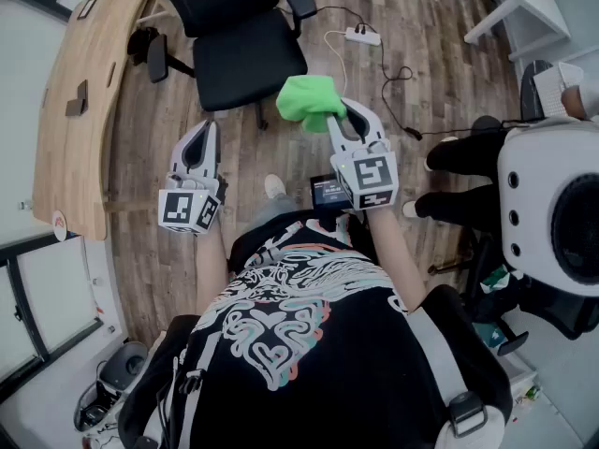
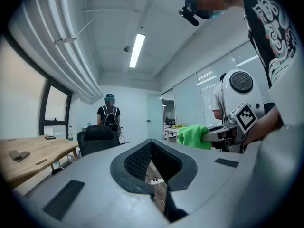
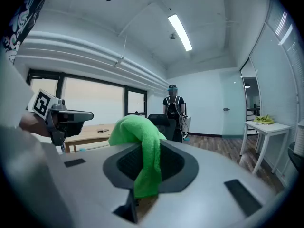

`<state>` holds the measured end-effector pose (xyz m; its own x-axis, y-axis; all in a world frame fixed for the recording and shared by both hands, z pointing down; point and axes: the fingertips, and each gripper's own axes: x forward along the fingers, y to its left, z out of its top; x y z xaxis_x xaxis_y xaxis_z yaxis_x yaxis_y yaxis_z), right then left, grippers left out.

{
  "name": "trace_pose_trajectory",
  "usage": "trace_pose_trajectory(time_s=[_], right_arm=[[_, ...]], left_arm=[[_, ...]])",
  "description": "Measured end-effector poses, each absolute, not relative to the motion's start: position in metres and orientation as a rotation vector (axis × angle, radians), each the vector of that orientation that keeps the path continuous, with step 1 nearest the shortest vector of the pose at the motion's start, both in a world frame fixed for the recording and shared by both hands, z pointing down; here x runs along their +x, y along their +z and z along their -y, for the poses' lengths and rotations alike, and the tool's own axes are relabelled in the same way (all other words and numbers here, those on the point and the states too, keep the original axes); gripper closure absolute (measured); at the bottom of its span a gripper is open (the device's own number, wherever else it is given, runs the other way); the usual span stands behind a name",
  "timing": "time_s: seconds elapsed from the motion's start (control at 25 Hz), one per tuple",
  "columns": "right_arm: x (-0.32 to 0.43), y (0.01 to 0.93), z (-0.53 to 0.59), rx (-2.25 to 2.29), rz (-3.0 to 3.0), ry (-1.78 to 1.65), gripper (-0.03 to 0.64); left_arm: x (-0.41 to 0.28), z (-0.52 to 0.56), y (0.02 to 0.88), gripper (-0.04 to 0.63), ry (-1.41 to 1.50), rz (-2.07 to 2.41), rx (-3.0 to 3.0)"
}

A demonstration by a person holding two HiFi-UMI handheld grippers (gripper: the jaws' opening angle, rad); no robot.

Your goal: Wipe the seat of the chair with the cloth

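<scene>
Right tongs (image 1: 342,112) clench the green cloth (image 1: 309,101), poised to wipe the chair seat (image 1: 248,59) ahead; left tongs (image 1: 198,140) closed, empty.

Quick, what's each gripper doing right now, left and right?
Left gripper: closed, nothing between its jaws.
Right gripper: closed on the green cloth.

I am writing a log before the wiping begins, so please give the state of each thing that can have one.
Soft green cloth: bunched, clamped in the right hand-held gripper, not on the chair.
Right hand-held gripper: shut on the cloth.
Left hand-held gripper: jaws together, holding nothing.
Black padded office chair: upright, seat bare, not yet touched.
</scene>
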<state>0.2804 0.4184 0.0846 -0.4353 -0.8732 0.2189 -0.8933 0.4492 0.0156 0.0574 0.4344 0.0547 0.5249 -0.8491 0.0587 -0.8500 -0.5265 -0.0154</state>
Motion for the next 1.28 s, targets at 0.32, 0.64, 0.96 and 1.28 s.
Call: trace_pose_trajectory(time_s=[0.32,0.64,0.96,1.28], right_arm=[[0.273,0.084,-0.421,1.528,2.552,0.137,0.554],[0.281,0.063,-0.418,1.581,2.755,0.306,0.553],[0.287,0.077,-0.413,1.551,2.704,0.281,0.554],[0.29,0.084,-0.382,1.555,2.706,0.348,0.554]], left_arm=[[0.059,-0.44,0.056,0.594,0.13,1.514,2.749],[0.063,-0.432,0.046,0.594,0.094,1.549,2.755],[0.07,-0.426,0.053,0.594,0.093,1.551,2.737],[0.069,-0.399,0.051,0.594,0.095,1.575,2.74]])
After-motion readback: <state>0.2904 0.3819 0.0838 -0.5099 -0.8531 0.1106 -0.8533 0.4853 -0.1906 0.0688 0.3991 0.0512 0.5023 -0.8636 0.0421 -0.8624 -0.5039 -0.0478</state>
